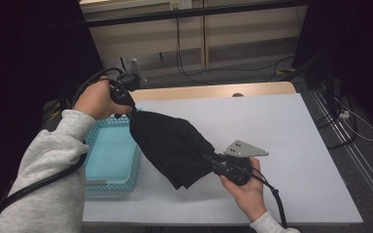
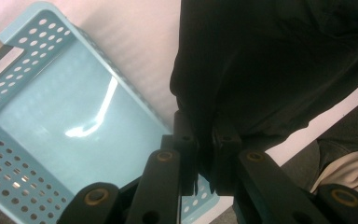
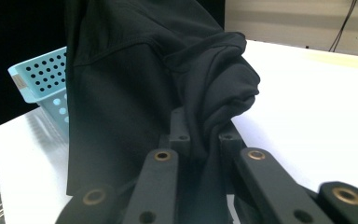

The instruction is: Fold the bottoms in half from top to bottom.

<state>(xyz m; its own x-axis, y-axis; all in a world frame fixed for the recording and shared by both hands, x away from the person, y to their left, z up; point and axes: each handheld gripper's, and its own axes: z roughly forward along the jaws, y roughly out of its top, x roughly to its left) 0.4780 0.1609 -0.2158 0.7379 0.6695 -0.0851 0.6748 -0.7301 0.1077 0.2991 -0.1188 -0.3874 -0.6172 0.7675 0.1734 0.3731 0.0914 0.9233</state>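
A black cloth (image 1: 172,145) hangs stretched between both grippers above the white table (image 1: 291,126). My left gripper (image 1: 130,111) is raised at the upper left, over the far corner of a light blue basket (image 1: 111,150), and is shut on one end of the cloth (image 2: 261,70). Lower down and nearer the front edge, my right gripper (image 1: 212,161) is shut on the other end, where the cloth (image 3: 168,88) bunches between its jaws. The basket (image 2: 51,116) is empty inside and stands under the cloth's left side.
The basket (image 3: 44,77) stands at the table's left edge. White tabletop stretches to the right of the cloth. A wooden strip (image 1: 213,91) runs along the table's far edge, with cables on the floor beyond.
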